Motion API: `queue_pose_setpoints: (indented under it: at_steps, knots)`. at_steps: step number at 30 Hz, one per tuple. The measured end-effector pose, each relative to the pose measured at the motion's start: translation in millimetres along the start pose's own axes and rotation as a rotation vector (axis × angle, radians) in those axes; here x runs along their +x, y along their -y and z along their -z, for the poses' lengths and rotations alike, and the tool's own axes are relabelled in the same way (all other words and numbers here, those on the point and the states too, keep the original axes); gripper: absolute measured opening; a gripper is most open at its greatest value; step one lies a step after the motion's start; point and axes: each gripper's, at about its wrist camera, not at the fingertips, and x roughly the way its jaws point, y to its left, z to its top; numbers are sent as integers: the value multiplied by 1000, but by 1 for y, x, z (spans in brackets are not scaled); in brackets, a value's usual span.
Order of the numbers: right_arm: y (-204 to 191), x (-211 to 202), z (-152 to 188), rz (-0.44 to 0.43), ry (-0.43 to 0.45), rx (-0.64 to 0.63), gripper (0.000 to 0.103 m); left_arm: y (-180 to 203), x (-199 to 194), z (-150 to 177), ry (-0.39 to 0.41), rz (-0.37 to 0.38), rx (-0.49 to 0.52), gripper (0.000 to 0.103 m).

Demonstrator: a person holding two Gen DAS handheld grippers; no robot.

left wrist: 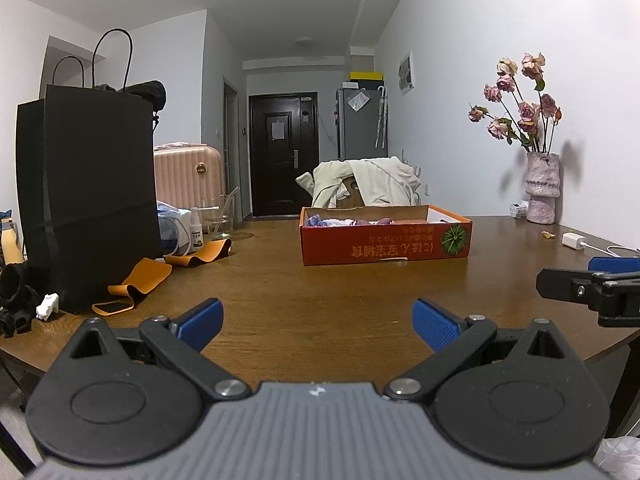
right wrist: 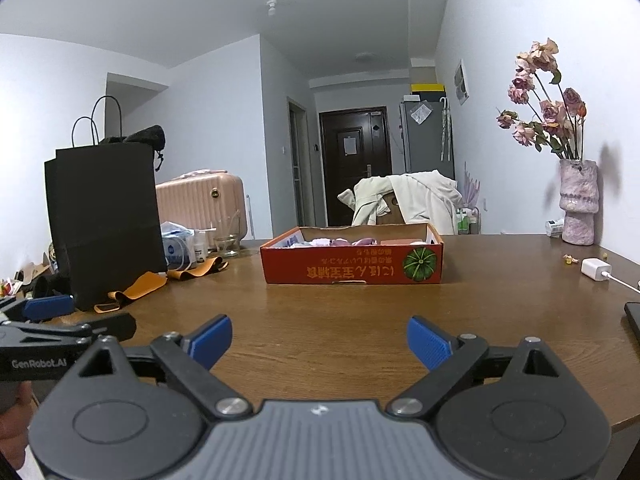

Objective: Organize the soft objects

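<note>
Nearest us, our left gripper (left wrist: 318, 322) and right gripper (right wrist: 320, 340) hang with jaws spread wide and nothing in them, low over the near edge of the table (left wrist: 340, 292). Past them sits the orange box (right wrist: 352, 268), our landmark, with the soft items (right wrist: 340, 242) heaped inside it. Left of the box stands a black bag (right wrist: 108, 220); right of it, against the wall, a vase (right wrist: 578, 204). We judge a wide reach could tip either, and a low approach could shove the light box.
</note>
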Motion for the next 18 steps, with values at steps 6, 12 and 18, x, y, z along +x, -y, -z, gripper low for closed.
queue_pose_setpoints:
  at_steps: [6,12,18]
  knots:
    - [0,0,2,4,-6,3,95,0,0,0,1,1,-1,103]
    - [0,-1,3,6,-6,4,95,0,-1,0,-1,1,0,103]
    - [1,-2,3,5,-5,12,95,0,-2,1,4,4,5,103]
